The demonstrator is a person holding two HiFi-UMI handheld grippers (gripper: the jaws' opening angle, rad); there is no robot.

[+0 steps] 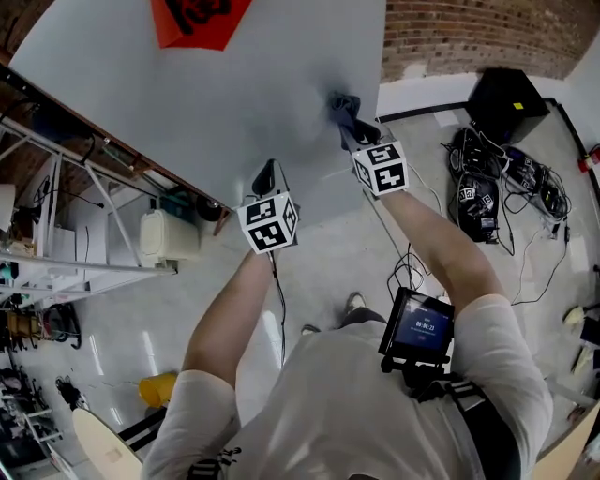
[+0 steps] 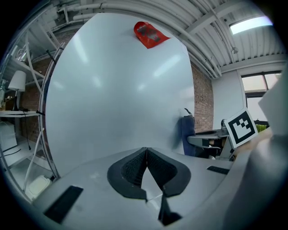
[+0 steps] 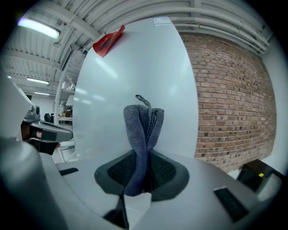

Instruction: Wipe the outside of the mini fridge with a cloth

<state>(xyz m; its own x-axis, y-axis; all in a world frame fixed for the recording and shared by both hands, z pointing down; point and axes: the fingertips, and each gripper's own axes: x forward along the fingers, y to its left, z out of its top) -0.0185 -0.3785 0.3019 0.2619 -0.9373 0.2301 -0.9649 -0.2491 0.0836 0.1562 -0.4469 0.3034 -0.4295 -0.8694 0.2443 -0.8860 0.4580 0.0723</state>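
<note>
Right now the blue-grey knitted cloth (image 3: 144, 128) stands bunched upright, pinched tight in my right tool (image 3: 146, 161) and held against the pale grey flat face of the mini fridge (image 1: 216, 103), near its right edge and well apart from the red sticker (image 1: 197, 19). My left tool (image 2: 145, 152) is closed on nothing, pointing at the same face.

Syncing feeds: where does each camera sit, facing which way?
Head view: on the head, looking down at fridge, forearms, left gripper, right gripper.
Left gripper view: on the left gripper, facing the fridge; jaws shut, empty.
Right gripper view: on the right gripper, facing the fridge; jaws clamp the cloth.
All share the red sticker.
</note>
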